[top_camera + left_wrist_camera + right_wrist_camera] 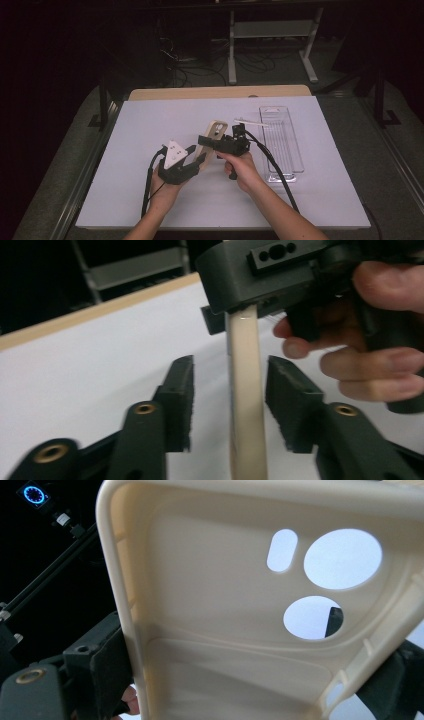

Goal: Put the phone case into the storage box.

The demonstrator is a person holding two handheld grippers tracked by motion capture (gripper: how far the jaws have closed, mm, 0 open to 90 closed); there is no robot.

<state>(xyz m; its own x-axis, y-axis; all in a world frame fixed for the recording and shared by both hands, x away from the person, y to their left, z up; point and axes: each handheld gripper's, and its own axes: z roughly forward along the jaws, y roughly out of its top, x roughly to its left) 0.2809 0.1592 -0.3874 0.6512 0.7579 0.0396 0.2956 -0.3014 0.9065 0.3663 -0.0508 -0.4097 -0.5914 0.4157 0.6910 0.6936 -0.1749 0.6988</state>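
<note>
A cream phone case with round camera holes hangs tilted above the white table top. My right gripper is shut on it. In the right gripper view the case shows its inner side, with a black pad pressed on its left edge. My left gripper sits just left of and below the right one. In the left gripper view the case's lower edge stands between the pads with a gap on each side, so the left gripper is open.
A clear plastic tray lies lengthwise on the right of the table. A small white strip lies next to its far left corner. The table's wooden far edge shows beyond the white sheet. A metal shelf frame stands behind.
</note>
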